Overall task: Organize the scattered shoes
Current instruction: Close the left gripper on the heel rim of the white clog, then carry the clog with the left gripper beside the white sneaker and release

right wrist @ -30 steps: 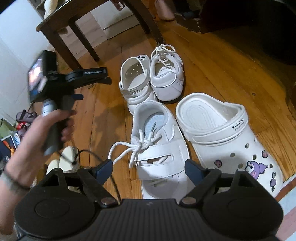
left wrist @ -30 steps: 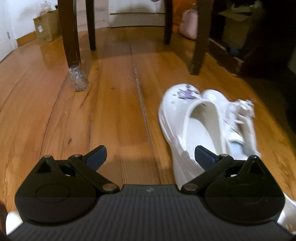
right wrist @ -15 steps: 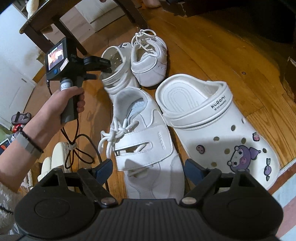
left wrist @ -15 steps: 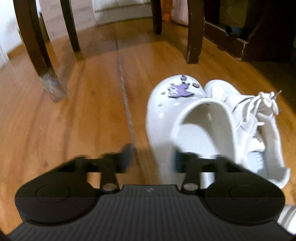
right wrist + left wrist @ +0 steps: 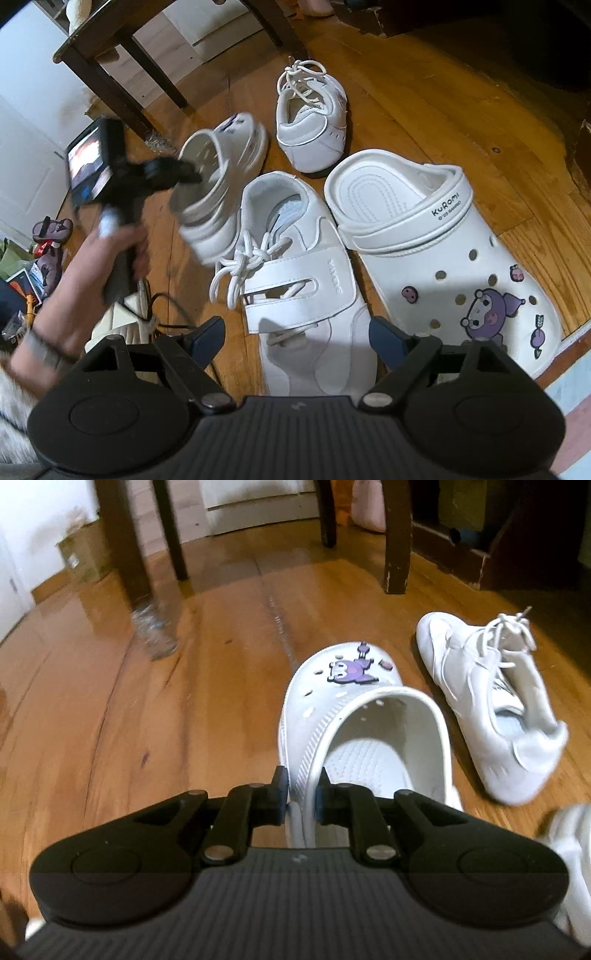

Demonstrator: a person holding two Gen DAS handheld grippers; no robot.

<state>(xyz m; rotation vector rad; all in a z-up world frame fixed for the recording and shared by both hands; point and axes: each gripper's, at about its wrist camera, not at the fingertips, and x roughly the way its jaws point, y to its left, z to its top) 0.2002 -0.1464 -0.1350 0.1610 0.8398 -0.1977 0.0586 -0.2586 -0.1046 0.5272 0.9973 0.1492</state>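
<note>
My left gripper (image 5: pixel 301 794) is shut on the side rim of a white clog (image 5: pixel 354 716) with a purple charm on its toe. From the right wrist view that clog (image 5: pixel 221 184) hangs tilted above the floor, held by the left gripper (image 5: pixel 184 173) in a person's hand (image 5: pixel 92 266). A white laced sneaker (image 5: pixel 491 709) lies to its right on the wood floor. My right gripper (image 5: pixel 295 336) stands open over a second white sneaker (image 5: pixel 303 295) with a strap. The matching clog (image 5: pixel 443 251) lies beside it, and the far sneaker (image 5: pixel 314 122) sits beyond.
Dark table legs (image 5: pixel 397 535) stand ahead, one with a wrapped foot (image 5: pixel 155 631). A cardboard box (image 5: pixel 85 554) sits by the wall. Dark furniture (image 5: pixel 498 546) lines the right. Small clutter (image 5: pixel 40 258) lies at left; a rug edge (image 5: pixel 569 398) at lower right.
My left gripper has shut on the clog's rim and raised it away from the far sneaker. The right gripper stays open, a little lower over the strapped sneaker.
</note>
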